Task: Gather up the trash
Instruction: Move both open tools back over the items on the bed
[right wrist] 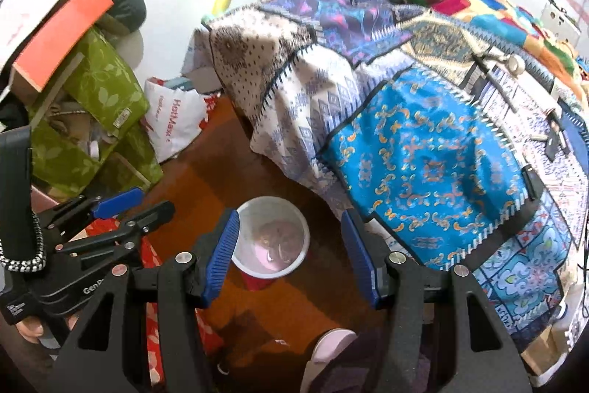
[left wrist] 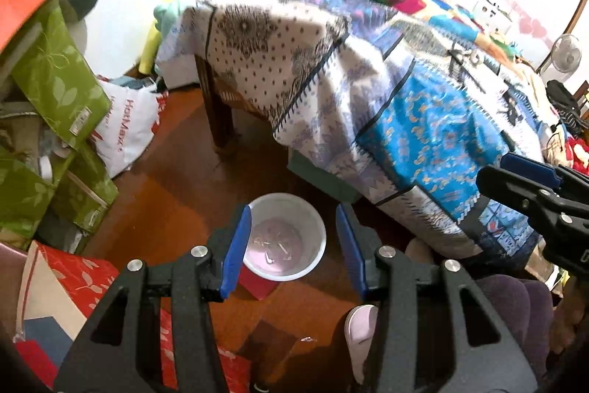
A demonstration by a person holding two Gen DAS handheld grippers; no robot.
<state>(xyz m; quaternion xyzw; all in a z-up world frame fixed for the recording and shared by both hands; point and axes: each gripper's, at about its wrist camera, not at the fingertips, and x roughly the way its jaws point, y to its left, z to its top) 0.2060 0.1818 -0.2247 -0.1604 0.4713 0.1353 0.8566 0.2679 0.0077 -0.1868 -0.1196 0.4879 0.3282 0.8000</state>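
Glossy wood floor (left wrist: 176,194); smooth plastic bucket (left wrist: 316,227); patterned cloth bedspread (left wrist: 423,120)

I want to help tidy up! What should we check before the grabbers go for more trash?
1. Left gripper empty, jaws apart: ok.
2. Right gripper empty, jaws apart: ok.
3. White bucket upright on the floor, top uncovered: ok.
4. Bucket has room left: ok, only a few scraps at the bottom.
5. Next piece picked out: cannot tell; a small white scrap lies on the floor near the pink slipper.
6. Grippers apart from each other: ok.
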